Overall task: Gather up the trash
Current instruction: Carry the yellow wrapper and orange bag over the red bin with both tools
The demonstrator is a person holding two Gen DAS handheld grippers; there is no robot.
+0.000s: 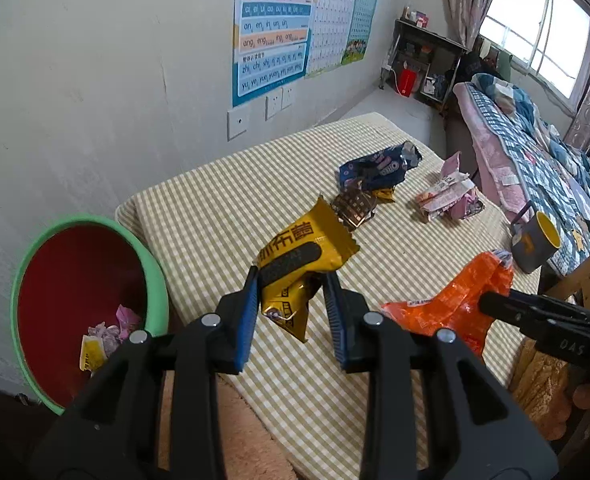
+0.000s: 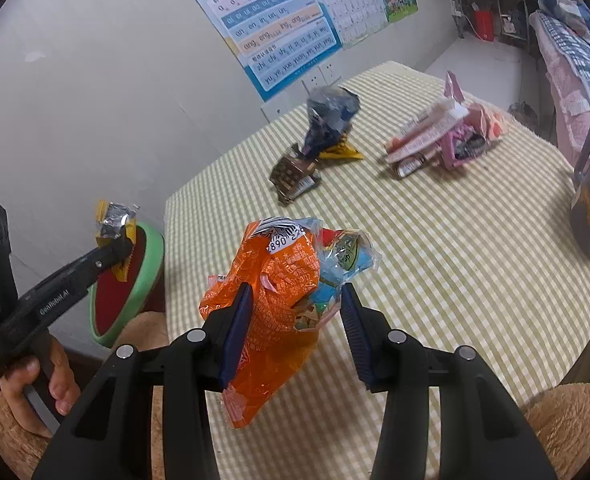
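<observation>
**Left wrist and right wrist views: two wrappers held above the checked surface**

Left wrist view shows the left gripper (image 1: 293,300) raised over the near part of the surface (image 1: 223,208), its fingers (image 1: 245,320) clenched on a yellow wrapper (image 1: 301,264) that hangs clear of the cloth. The green bin (image 1: 151,272) with its red inside stands just beside the surface's left edge, against the wall, with a few scraps in its bottom. Between bin and gripper the cloth is bare, so that side is open.

The right gripper (image 2: 295,312) also points down at a slant, its fingers (image 2: 237,328) grasping an orange bag (image 2: 271,304), crumpled and lifted off the cloth (its clear top end sticks up past the fingertips). From the right wrist view the left gripper sits low at the left, a hand (image 2: 35,384) wrapped round its handle, with the yellow wrapper in front of the bin's rim.

Further back lie a dark blue wrapper (image 1: 379,168) touching a brown wrapper (image 1: 353,206), and, apart to the right, a pink wrapper pile (image 1: 449,196). A grey mug (image 1: 535,244) with a yellow inside stands near the right edge. The middle stretch between the grippers and these things is bare cloth.
</observation>
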